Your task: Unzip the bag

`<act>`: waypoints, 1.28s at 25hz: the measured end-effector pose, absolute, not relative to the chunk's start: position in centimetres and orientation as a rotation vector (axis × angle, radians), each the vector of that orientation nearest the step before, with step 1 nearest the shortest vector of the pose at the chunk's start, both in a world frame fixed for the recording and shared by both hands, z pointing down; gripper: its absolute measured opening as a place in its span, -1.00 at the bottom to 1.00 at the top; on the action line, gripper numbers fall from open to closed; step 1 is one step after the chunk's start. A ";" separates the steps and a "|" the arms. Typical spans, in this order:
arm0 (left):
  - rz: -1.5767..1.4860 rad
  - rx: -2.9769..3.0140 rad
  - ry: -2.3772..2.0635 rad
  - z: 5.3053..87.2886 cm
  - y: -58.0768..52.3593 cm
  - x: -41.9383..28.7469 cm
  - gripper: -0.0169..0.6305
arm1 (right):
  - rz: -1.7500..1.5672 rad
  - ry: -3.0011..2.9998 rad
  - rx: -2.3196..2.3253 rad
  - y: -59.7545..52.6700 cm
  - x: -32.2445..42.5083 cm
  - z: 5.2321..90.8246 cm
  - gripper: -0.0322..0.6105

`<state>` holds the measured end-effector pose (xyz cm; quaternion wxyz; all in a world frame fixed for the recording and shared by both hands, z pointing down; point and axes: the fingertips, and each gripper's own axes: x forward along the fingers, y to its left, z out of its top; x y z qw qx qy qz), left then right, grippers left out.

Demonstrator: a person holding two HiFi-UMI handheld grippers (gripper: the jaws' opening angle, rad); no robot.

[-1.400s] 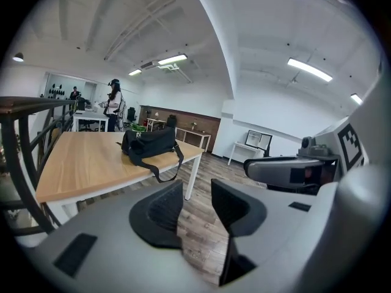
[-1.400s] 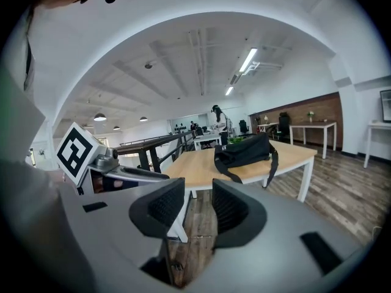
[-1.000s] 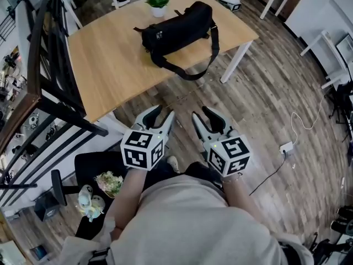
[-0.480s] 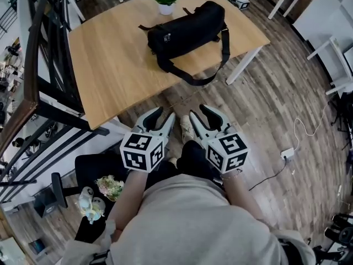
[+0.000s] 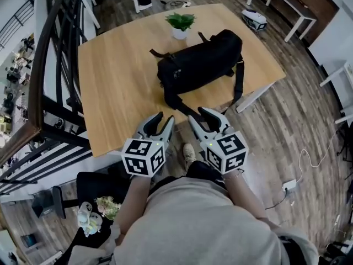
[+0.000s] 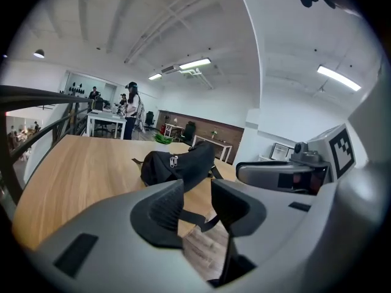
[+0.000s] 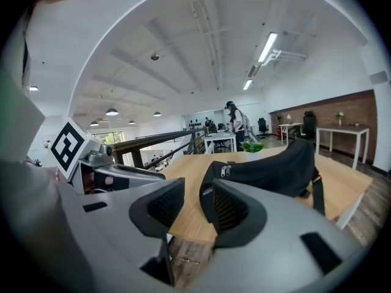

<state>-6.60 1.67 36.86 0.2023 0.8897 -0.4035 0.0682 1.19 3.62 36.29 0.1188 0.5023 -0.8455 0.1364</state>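
A black duffel bag (image 5: 201, 68) lies on the wooden table (image 5: 116, 81), and its strap (image 5: 238, 87) hangs over the near edge. Both zipper pulls (image 7: 224, 171) sit together at the end of the bag facing me; the same pulls (image 6: 173, 160) show in the left gripper view. My left gripper (image 5: 164, 118) and right gripper (image 5: 197, 115) hover side by side in front of the table edge, short of the bag. Both are open with nothing between their jaws. The bag (image 6: 177, 163) is beyond the left gripper (image 6: 197, 200), and the bag (image 7: 269, 163) is beyond the right gripper (image 7: 192, 206).
A small potted plant (image 5: 180, 24) stands on the table behind the bag. A black railing (image 5: 49, 65) runs along the left. White tables (image 5: 287, 10) stand at the back. A cable and plug block (image 5: 289, 185) lie on the wood floor at the right.
The table and bag have come closer and now sit just ahead of the grippers. Both grippers keep the same pose, side by side and open.
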 end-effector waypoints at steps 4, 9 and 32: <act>0.183 2.450 -1.176 36.9 -1.6 -5.5 -0.47 | 0.381 -2.513 1.395 -0.1 1.7 35.9 -0.48; 0.166 2.424 -1.221 37.0 -5.3 -3.9 -0.47 | 0.367 -2.541 1.319 -3.7 2.9 36.2 -0.48; 0.258 2.287 -1.392 39.5 -10.1 -3.7 -0.47 | 0.434 -2.584 1.150 -8.6 4.3 38.4 -0.51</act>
